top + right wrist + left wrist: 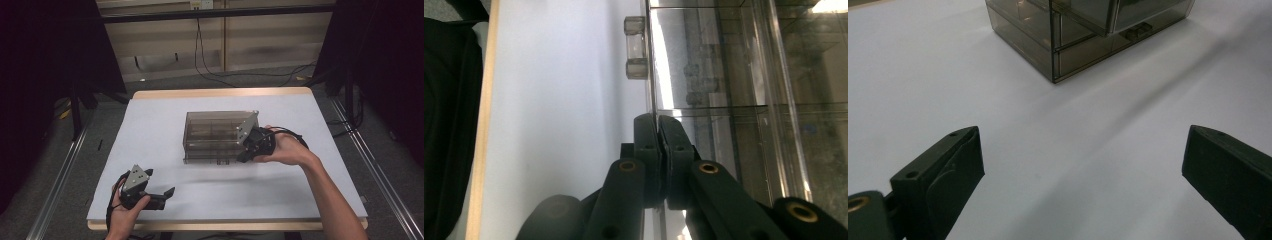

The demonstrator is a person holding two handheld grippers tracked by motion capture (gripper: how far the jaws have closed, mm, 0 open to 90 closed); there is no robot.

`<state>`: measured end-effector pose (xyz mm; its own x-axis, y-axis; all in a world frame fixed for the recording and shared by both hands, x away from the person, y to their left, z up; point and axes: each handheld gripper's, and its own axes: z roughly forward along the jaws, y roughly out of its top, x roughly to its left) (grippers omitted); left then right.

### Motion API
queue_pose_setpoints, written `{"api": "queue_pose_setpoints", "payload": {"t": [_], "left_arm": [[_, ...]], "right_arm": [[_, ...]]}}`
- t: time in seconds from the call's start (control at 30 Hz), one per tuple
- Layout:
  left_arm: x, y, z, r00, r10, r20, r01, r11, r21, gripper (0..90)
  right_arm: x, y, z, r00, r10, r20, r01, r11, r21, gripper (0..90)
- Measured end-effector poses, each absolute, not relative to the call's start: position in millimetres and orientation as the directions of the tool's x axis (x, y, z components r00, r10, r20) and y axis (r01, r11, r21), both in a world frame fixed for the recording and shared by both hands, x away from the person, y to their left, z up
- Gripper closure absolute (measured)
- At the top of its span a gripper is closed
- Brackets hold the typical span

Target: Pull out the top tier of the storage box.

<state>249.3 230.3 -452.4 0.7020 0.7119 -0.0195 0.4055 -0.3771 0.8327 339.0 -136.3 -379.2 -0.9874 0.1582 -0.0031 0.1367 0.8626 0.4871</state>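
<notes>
A smoky see-through drawer box [212, 132] stands in the middle of the white table [150, 130]. My right gripper [243, 154] lies on its side at the box's front right corner. In the right gripper view my right gripper [657, 120] is shut, its pads pinching the thin edge of the drawer's front pane [652, 75], with a small clear handle [635, 47] farther along that pane. My left gripper [166, 196] rests near the table's front left, held in a hand. In the left gripper view my left gripper [1083, 145] is open over bare table, and the box [1068, 35] sits well ahead.
The table's wooden rim [220, 93] shows at the far edge. Black stands and cables [210, 70] lie on the floor beyond it. A metal rail [372, 165] runs along the right side.
</notes>
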Motion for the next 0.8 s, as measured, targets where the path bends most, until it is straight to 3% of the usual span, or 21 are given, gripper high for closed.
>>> {"api": "queue_pose_setpoints", "payload": {"t": [0.8], "left_arm": [[249.0, 230.8, -452.2, 0.698, 0.716, -0.021, 0.408, -0.373, 0.833, 3.2]], "right_arm": [[329.3, -131.4, -379.9, -0.990, 0.136, 0.026, 0.133, 0.878, 0.460, 89.4]]}}
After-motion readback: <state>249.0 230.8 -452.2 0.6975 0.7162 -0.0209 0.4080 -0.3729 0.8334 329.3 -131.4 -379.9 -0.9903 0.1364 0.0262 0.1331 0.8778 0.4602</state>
